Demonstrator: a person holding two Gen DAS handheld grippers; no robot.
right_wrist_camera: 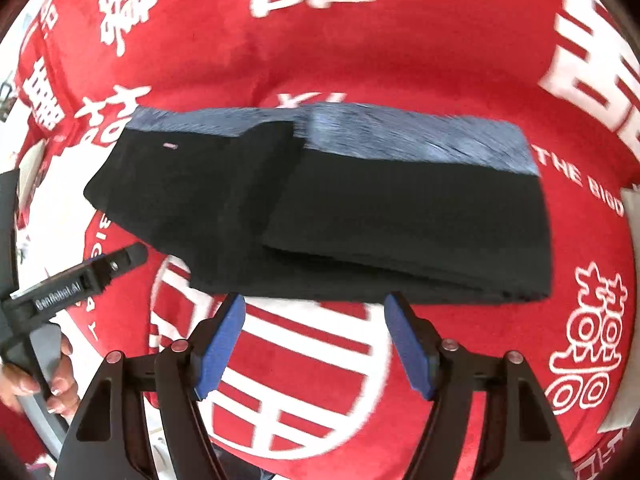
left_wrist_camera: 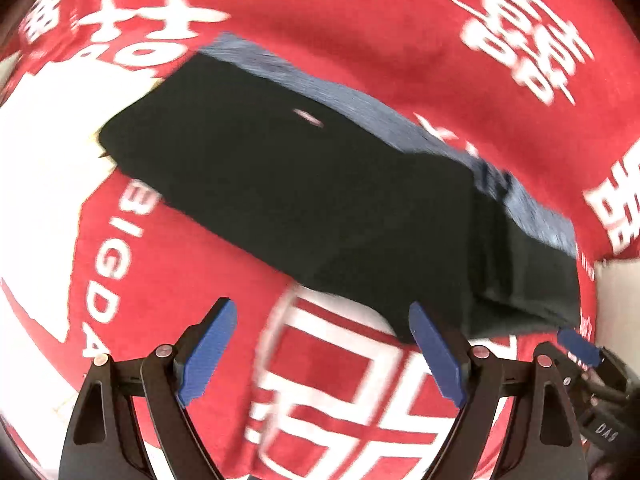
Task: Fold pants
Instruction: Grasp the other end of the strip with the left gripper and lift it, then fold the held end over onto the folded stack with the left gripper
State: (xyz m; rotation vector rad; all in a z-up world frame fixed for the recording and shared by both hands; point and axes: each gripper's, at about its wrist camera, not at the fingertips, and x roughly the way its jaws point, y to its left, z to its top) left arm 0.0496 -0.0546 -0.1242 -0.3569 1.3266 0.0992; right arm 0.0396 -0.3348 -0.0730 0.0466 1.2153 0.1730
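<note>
My black pants (right_wrist_camera: 320, 216) lie folded into a flat stack on the red printed blanket (right_wrist_camera: 360, 60), the blue-grey waistband (right_wrist_camera: 400, 140) along the far edge, and both my tools hang just clear of the near edge: my left gripper (left_wrist_camera: 322, 354) and my right gripper (right_wrist_camera: 316, 344) each stand with the jaws wide apart and nothing between the blue pads (right_wrist_camera: 412, 348). I judge the fold nearly done, so I would lift straight away from the cloth without snagging that near edge, or press the stack flat if a layer looks proud

Matt black cloth pants (right_wrist_camera: 360, 216), fuzzy blue waistband (right_wrist_camera: 420, 140), on plush red velvety blanket (right_wrist_camera: 400, 60).
</note>
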